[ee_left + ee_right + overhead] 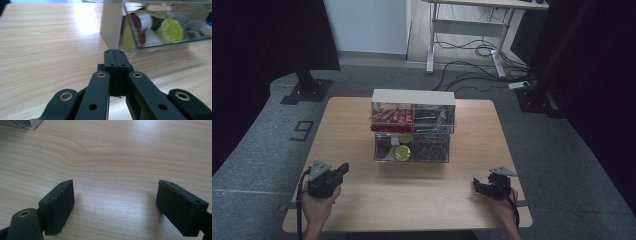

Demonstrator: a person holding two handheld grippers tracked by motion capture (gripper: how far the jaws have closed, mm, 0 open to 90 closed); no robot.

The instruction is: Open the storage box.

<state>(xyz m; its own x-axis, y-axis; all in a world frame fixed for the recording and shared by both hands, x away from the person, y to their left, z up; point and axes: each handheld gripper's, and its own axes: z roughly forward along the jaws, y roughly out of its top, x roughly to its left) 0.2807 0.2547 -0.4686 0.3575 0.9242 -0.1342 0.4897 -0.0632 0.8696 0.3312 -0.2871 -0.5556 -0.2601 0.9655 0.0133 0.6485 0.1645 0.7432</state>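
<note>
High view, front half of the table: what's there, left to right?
Left black two-jaw gripper, jaws shut → clear plastic two-tier organiser box with red packets and yellow-lidded cups → right black two-jaw gripper, jaws open.

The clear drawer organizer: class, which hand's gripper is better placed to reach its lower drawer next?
Probably the left. The left gripper points at the clear drawer organizer, its yellow-lidded cups close ahead, though shut. The right gripper is open but faces bare table.
</note>
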